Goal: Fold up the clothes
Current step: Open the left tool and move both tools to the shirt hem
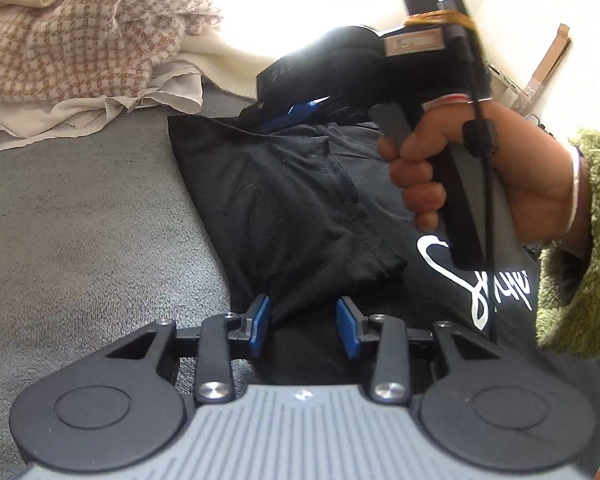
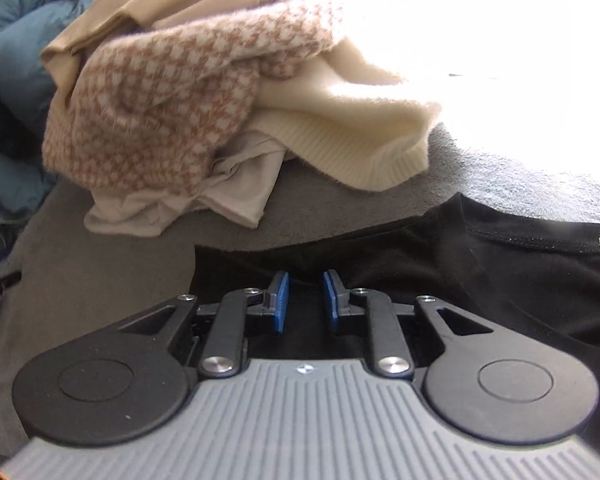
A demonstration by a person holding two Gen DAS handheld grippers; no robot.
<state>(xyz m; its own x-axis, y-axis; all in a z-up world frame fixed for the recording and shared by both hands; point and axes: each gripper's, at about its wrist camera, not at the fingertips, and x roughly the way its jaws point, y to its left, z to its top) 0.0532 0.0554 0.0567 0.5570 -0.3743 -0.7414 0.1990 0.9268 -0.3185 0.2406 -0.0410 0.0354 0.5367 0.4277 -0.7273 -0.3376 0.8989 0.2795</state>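
Leftward, bare grey blanket (image 1: 80,220) borders the black shirt's (image 1: 292,200) edge.

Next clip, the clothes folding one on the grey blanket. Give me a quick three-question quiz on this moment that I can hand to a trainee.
1. True or false: the black T-shirt lies on the grey blanket.
2. Which garment lies on top of the cream sweater in the pile? A. a houndstooth knit B. a red towel C. a striped sock
3. Fill in: the sleeve on the person's right hand is fluffy and ____ in colour.

Key
1. True.
2. A: the houndstooth knit lies over the sweater.
3. Green, on the sleeve.
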